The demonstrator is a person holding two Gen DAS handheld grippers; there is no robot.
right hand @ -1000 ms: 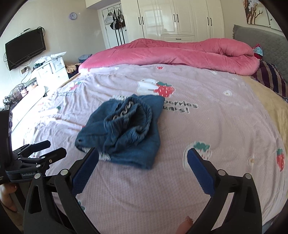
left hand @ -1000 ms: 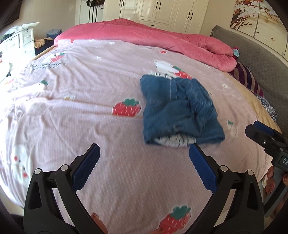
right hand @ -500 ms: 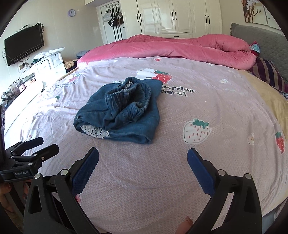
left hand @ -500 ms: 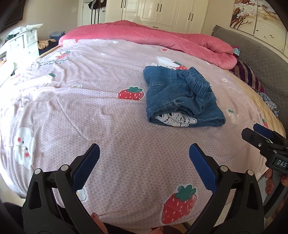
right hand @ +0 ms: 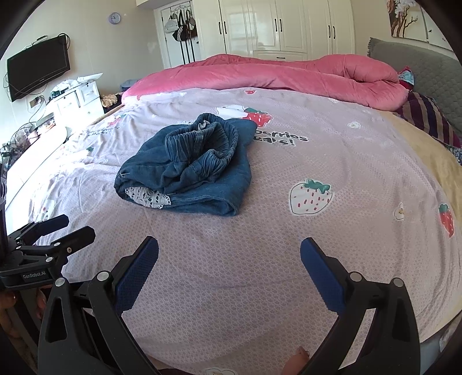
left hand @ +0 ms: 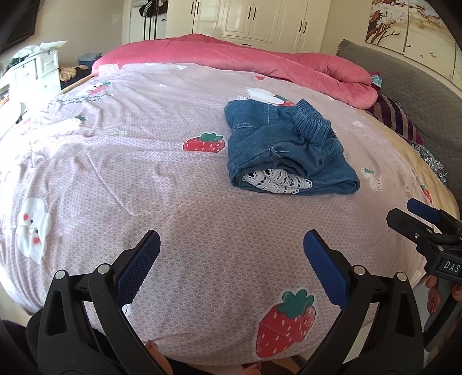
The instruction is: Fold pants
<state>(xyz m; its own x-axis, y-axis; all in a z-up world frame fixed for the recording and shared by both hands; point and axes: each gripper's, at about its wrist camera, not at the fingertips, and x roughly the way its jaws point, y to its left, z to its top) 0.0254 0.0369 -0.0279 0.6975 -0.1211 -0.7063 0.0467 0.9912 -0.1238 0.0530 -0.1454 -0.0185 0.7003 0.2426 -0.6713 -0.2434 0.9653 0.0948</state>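
Pants (left hand: 288, 150) lie folded in a compact bundle on the bed (left hand: 144, 173), toward the middle of the pink strawberry-print sheet. Blue denim, elastic waistband bunched on top, white lace trim showing at the near open end of the bundle. In the right wrist view the same bundle (right hand: 190, 167) sits left of centre, with the waistband gathered in a loose ring on top.

Left gripper (left hand: 231, 253): fingers spread wide, nothing between the blue pads (left hand: 138, 268). It hovers over the near edge of the bed, well apart from the pants. In the right wrist view it shows at the lower left edge (right hand: 57, 228), fingers apart there as well, empty.

Right gripper (right hand: 229, 259): fingers spread wide, nothing held, also over the near part of the sheet and well short of the pants. In the left wrist view it appears at the right edge (left hand: 410, 216); the person's fingers wrap the handle below it.

Neither gripper touches the cloth.

Surroundings: a rolled pink quilt (right hand: 288, 75) lies across the far side of the bed. Grey headboard (left hand: 418, 103) on the right, striped pillow (right hand: 430, 118) beside it. White wardrobe (right hand: 288, 26) on the far wall. A television (right hand: 39, 69) hangs on the left wall above a white dresser (right hand: 78, 101).
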